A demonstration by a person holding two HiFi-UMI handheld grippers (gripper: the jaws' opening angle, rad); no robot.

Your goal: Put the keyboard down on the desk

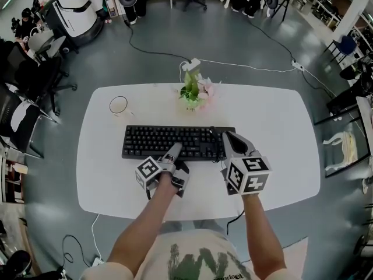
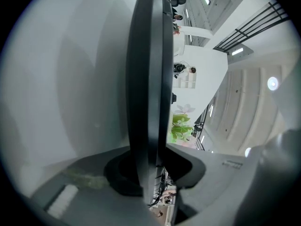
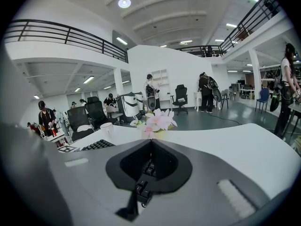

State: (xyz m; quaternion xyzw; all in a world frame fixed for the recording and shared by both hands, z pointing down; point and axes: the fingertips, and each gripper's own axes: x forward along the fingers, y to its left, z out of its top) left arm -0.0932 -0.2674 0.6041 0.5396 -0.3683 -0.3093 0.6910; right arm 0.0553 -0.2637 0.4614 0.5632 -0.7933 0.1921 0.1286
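A black keyboard (image 1: 169, 142) lies lengthwise on the white desk (image 1: 274, 133), near its middle. My left gripper (image 1: 175, 150) is at the keyboard's front edge. In the left gripper view its jaws are turned on their side and shut on the thin edge of the keyboard (image 2: 148, 79), which runs between them from my left gripper (image 2: 150, 173). My right gripper (image 1: 228, 136) lies over the keyboard's right end. In the right gripper view the tips of my right gripper (image 3: 150, 142) meet, with keys showing in the hollow behind them and the rest of the keyboard (image 3: 96, 145) at the left.
A small pot of pink flowers (image 1: 192, 92) stands just behind the keyboard. A white cup (image 1: 119, 105) sits at the back left of the desk. Office chairs (image 1: 23, 74) crowd the left side, and a cable (image 1: 233, 63) runs over the floor beyond the desk.
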